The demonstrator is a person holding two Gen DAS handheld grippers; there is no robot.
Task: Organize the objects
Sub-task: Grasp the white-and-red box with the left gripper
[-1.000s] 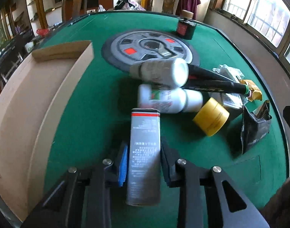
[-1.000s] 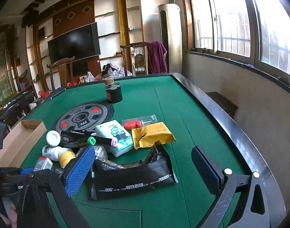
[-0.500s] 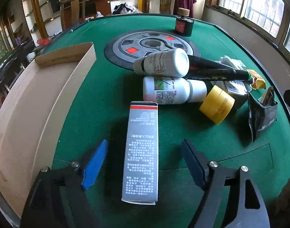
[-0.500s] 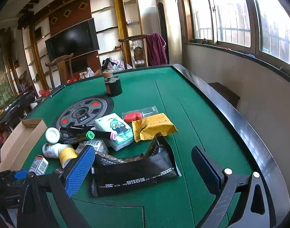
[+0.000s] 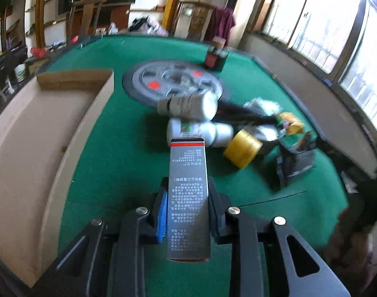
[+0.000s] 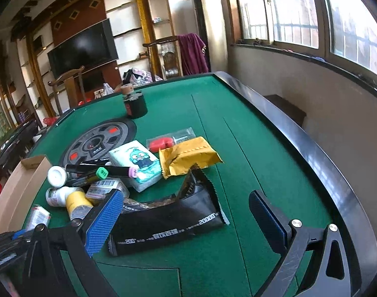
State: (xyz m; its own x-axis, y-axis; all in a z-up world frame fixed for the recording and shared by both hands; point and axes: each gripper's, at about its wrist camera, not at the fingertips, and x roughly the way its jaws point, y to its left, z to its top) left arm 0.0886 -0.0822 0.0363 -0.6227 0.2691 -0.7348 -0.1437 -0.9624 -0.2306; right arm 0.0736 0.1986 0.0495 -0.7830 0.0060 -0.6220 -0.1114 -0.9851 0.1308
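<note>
A long grey box point(image 5: 187, 158) with a red stripe at its far end sits between the blue pads of my left gripper point(image 5: 188, 193). Its jaws are closing and the pads press on both long sides. The box is held just above the green table point(image 5: 119, 153); in the right wrist view its end shows at the lower left point(image 6: 38, 216). My right gripper point(image 6: 186, 222) stands wide open over a black pouch point(image 6: 168, 225) without touching it. An open cardboard box point(image 5: 40, 128) lies to the left.
Two white bottles point(image 5: 188, 104), a yellow tape roll point(image 5: 242, 148), markers point(image 6: 101, 170), a tissue pack point(image 6: 139, 163), a yellow packet point(image 6: 190, 156) and a red item in a clear bag point(image 6: 168, 141) are heaped mid-table. A black pot point(image 6: 135, 105) stands behind the round centre disc point(image 6: 97, 143).
Half a second ago the left jaws stood wide apart around the box lying on the table. Now they are shut on it and it has risen. The right gripper has hardly moved.
</note>
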